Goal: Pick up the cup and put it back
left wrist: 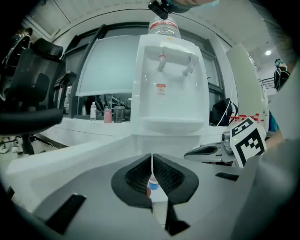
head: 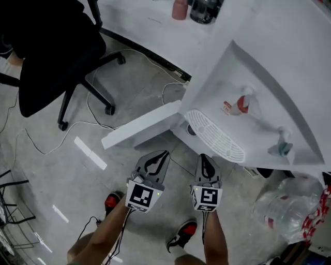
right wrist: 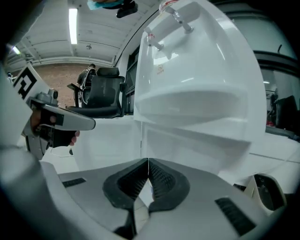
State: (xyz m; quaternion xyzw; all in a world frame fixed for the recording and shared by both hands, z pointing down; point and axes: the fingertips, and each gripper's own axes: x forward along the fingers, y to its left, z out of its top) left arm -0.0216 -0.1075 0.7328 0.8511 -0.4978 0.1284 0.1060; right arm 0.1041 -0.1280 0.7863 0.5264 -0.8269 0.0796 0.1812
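Down low in front of the water cooler (head: 222, 93), just below its drip tray (head: 214, 135): left gripper (head: 162, 156) and right gripper (head: 205, 157), side by side, pointing at it. Both shut tight, jaws pressed together, nothing held in either. Off to the left of the water cooler, on the white desk (head: 253, 20), well away from both grippers: pink cup (head: 179, 9), just beside a dark jar (head: 205, 10)
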